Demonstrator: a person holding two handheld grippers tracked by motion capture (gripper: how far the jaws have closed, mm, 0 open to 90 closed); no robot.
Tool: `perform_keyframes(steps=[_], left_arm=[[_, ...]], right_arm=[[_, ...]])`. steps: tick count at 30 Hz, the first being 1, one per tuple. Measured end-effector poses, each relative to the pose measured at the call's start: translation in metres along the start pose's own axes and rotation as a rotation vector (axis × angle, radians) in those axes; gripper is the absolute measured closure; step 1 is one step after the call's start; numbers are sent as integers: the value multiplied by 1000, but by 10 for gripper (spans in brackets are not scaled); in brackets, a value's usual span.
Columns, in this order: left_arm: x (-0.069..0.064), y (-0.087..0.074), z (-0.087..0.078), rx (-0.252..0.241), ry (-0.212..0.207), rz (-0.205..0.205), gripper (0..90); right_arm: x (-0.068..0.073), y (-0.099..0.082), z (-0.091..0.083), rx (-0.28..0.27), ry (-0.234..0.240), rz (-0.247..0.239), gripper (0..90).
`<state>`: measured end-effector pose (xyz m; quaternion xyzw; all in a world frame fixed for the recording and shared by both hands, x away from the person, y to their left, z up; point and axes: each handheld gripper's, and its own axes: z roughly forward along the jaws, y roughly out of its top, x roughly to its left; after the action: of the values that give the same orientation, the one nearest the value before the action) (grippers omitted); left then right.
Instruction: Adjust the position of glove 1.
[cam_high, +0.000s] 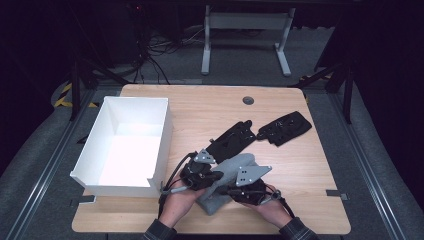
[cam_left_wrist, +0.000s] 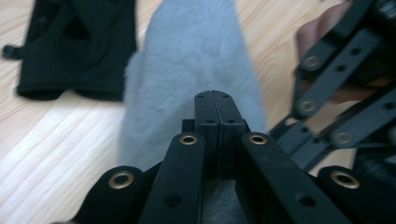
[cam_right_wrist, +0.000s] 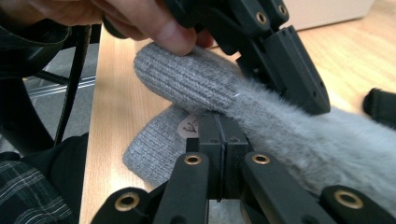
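Note:
A grey glove (cam_high: 235, 167), furry with a knit cuff (cam_right_wrist: 187, 79), lies at the table's front centre. My left gripper (cam_high: 217, 176) comes at it from the left. Its jaws (cam_left_wrist: 215, 95) are pressed together over the fur (cam_left_wrist: 187, 56) and seem to pinch it. My right gripper (cam_high: 225, 190) comes in from the right. Its shut jaws (cam_right_wrist: 218, 122) meet the glove where the raised cuff crosses a second knit layer (cam_right_wrist: 154, 154) bearing a small tag. A thumb (cam_right_wrist: 170, 35) rests on the cuff.
Two black gloves (cam_high: 234, 137) (cam_high: 285, 127) lie beyond the grey one, toward the table's far right. An open white box (cam_high: 165, 135) stands on the left half of the wooden table (cam_high: 310, 165). A round cable grommet (cam_high: 248, 100) sits near the far edge.

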<state>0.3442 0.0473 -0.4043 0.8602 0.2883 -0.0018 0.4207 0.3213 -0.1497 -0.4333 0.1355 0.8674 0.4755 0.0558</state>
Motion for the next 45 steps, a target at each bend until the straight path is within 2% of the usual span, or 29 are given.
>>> perform_keyframes(steps=[4,5,7,9,10,13,15,16,17,19,21,24,27,30,32,37,40,43,45], left_arm=[[-3,2,1,10,-27,11,900],[-3,1,3,10,-20,8,900],[-2,0,2,6,-7,6,900],[-1,0,-3,-2,22,6,900],[-1,0,-3,-2,22,6,900],[2,-5,-15,-5,96,4,900],[1,-7,-18,-8,111,1,900],[0,-16,-25,-5,152,-6,900],[0,-20,-27,0,175,-10,900],[1,-28,-30,8,198,-25,900],[-1,-34,-31,3,195,-34,900],[-7,-40,-37,2,178,-19,900],[-10,-44,-37,20,157,-17,900],[-7,-46,-36,17,113,-40,900],[-7,-46,-35,6,91,-47,900],[-10,-44,-38,-17,75,-43,900],[-13,-40,-41,-47,45,-44,900],[-18,-36,-42,-63,32,-33,900],[-20,-34,-41,-57,23,-25,900]], right_arm=[[0,1,-6,-19,-20,3,900],[-3,0,-11,-42,-11,23,900],[-3,0,-13,-30,-29,10,900],[-2,-2,-14,-30,-23,14,900],[-2,-2,-14,-30,-23,14,900],[2,-3,-10,-13,-4,9,900],[4,-3,-9,-4,10,6,900],[6,-4,-7,-1,19,10,900],[8,-4,-6,-1,30,11,900],[12,-3,-1,9,45,9,900],[16,-2,6,19,59,0,900],[21,-1,16,39,71,-6,900],[21,-2,24,42,71,3,900],[21,-2,26,38,64,5,900],[22,-2,25,33,48,4,900],[22,0,21,7,30,-9,900],[23,2,14,-13,26,-13,900],[24,3,3,-31,21,-14,900],[26,2,-2,-38,19,-13,900]])
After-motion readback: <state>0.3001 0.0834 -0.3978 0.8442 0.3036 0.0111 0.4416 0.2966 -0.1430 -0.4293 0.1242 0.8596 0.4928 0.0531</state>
